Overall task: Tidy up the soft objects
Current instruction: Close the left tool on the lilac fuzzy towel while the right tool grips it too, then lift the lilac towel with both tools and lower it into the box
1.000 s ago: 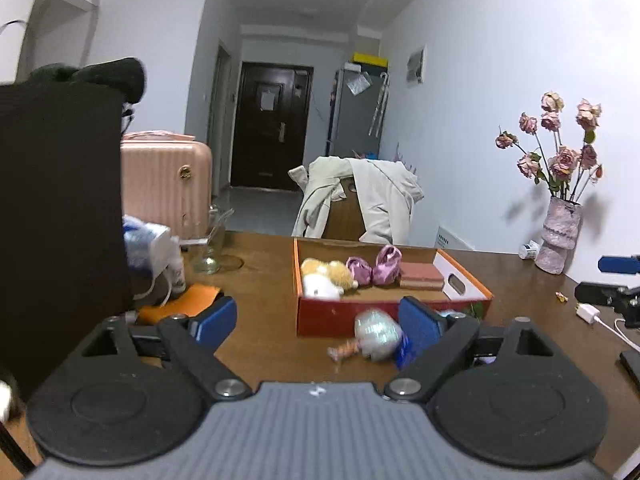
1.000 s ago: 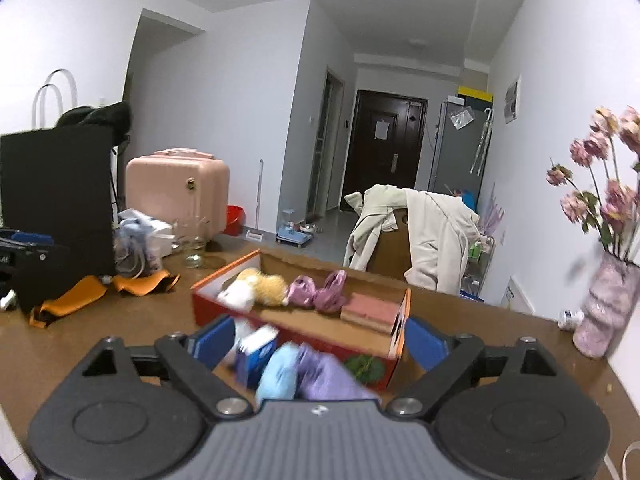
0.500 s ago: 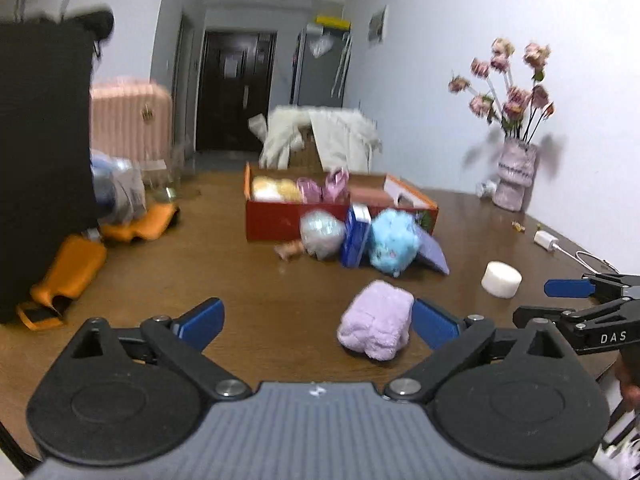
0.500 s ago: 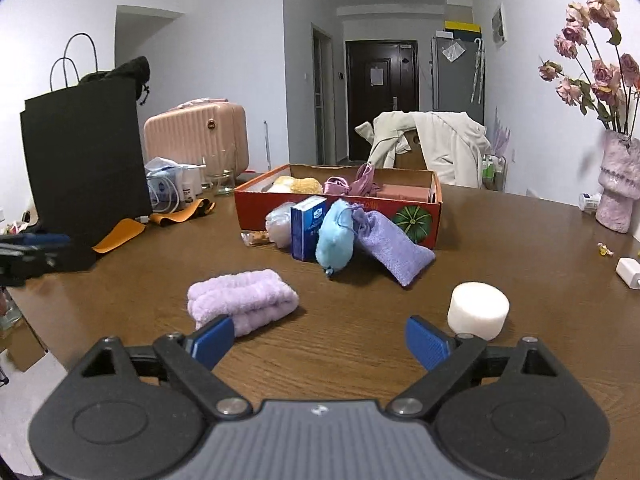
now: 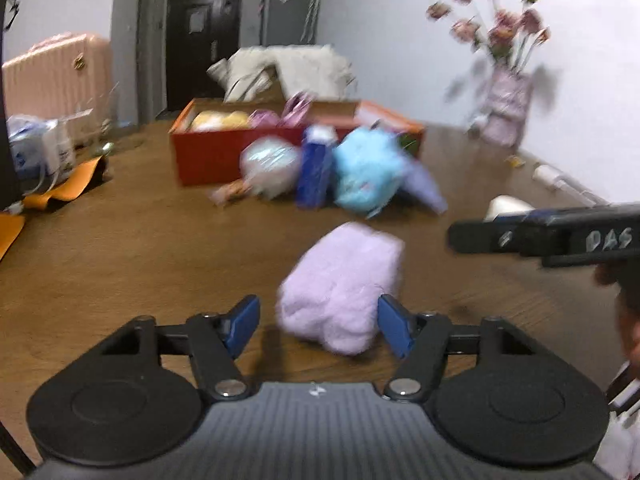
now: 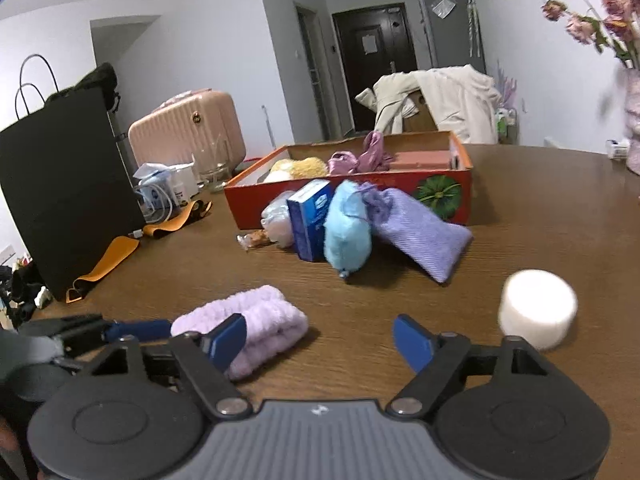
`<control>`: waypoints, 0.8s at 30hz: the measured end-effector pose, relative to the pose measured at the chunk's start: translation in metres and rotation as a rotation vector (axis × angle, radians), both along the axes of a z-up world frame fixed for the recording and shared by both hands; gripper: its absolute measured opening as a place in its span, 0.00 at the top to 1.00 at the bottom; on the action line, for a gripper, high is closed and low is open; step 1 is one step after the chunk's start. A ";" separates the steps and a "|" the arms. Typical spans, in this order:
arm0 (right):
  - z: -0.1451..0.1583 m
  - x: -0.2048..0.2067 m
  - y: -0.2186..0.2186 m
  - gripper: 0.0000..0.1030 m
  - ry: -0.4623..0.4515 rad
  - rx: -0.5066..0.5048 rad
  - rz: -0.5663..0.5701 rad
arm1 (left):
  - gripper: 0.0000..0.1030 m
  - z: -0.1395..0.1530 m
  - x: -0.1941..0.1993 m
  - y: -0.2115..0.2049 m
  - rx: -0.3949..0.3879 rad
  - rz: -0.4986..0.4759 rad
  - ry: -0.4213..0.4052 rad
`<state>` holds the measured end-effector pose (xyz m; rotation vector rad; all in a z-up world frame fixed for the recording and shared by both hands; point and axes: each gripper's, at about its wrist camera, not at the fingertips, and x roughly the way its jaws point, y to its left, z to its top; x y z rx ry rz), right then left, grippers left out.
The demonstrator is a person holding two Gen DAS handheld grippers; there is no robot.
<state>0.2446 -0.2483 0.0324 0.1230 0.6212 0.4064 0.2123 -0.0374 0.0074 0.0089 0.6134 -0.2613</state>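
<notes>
Your left gripper (image 5: 318, 326) is held low over the brown table (image 5: 132, 248), levelled toward the far wall, its blue fingers spread wide. The rolled lilac towel (image 5: 340, 284) lies on the table between those fingers, its near end inside the gap; the right fingertip (image 5: 394, 326) sits just beside the towel's right flank, though blur makes contact impossible to tell, and the left fingertip stands apart from it. Your right gripper (image 6: 318, 342) is held at a similar height, just right of the towel, fingers likewise wide and holding nothing. From its own camera, its left fingertip (image 6: 226, 338) overlaps the towel's near right end, while the white cylindrical block (image 6: 538, 308) lies just beyond its right finger. Farther off, a blue plush (image 6: 346, 236), a blue box (image 6: 310, 226), and a purple ribbed pouch (image 6: 420, 232) lean against the near wall of the red box (image 6: 440, 190).
</notes>
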 end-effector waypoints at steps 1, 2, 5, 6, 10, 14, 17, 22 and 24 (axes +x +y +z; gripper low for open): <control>-0.001 0.004 0.004 0.27 0.006 -0.002 0.005 | 0.35 0.000 0.002 0.009 -0.012 0.024 0.003; -0.003 0.007 0.009 0.27 0.012 0.001 0.012 | 0.35 0.001 0.002 0.021 -0.028 0.050 -0.005; -0.010 0.020 0.023 0.29 0.051 0.046 0.035 | 0.27 0.008 0.003 0.048 -0.103 0.037 -0.014; -0.013 0.025 0.029 0.32 0.074 0.070 0.044 | 0.26 0.009 0.005 0.056 -0.161 0.011 -0.004; -0.026 0.034 0.045 0.46 0.117 0.098 0.042 | 0.27 0.007 0.024 0.076 -0.340 -0.008 0.082; -0.035 0.036 0.045 0.56 0.147 0.150 0.019 | 0.40 0.003 0.041 0.069 -0.340 0.016 0.100; -0.036 0.032 0.046 0.68 0.146 0.153 0.022 | 0.68 -0.004 0.044 0.062 -0.335 -0.017 0.115; -0.031 0.023 0.050 0.81 0.116 0.119 0.033 | 0.76 -0.008 0.039 0.063 -0.357 -0.024 0.123; -0.029 0.022 0.051 0.82 0.108 0.110 0.034 | 0.77 -0.006 0.036 0.062 -0.357 -0.025 0.120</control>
